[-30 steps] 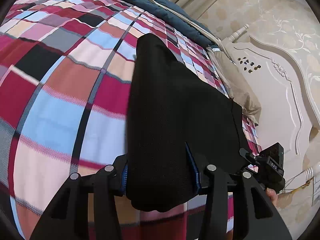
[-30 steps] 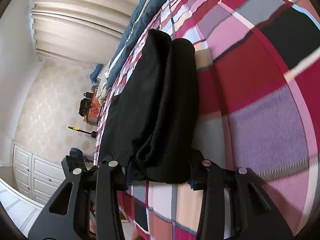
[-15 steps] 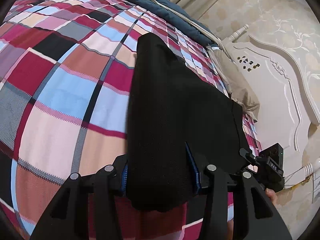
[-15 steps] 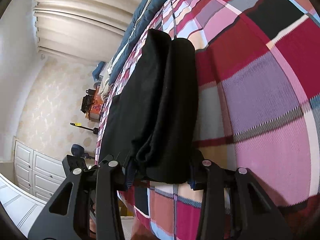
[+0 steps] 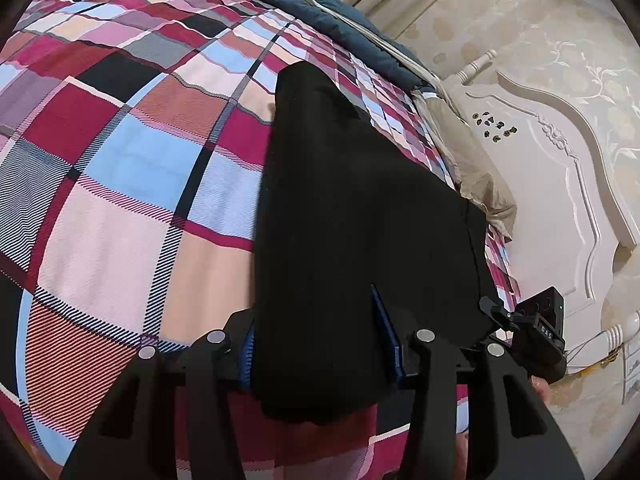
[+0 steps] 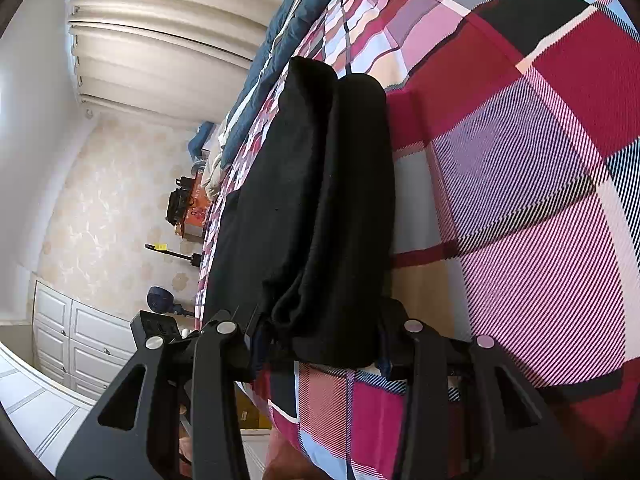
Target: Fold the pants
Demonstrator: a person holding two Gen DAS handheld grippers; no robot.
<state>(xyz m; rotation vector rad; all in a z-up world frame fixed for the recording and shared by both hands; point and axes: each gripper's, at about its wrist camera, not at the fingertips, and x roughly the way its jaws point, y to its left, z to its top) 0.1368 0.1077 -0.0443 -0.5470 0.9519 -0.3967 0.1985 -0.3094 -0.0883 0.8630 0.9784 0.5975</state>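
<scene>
The black pants lie folded lengthwise on a plaid bedspread. My left gripper is shut on one corner of the near end of the pants, with cloth bulging between the blue-padded fingers. My right gripper is shut on the other corner of the same end, where two stacked layers of the pants show. The near end is lifted slightly off the bed; the far end rests on it. The right gripper's body shows at the right edge of the left wrist view.
A white carved headboard and a beige pillow lie at the right. A dark blue blanket runs along the far bed edge. Curtains, white cabinets and a cluttered stand are beyond the bed.
Both grippers keep their hold on the pants. The plaid bedspread has shifted under both views, so the grippers and the held end have moved across the bed.
</scene>
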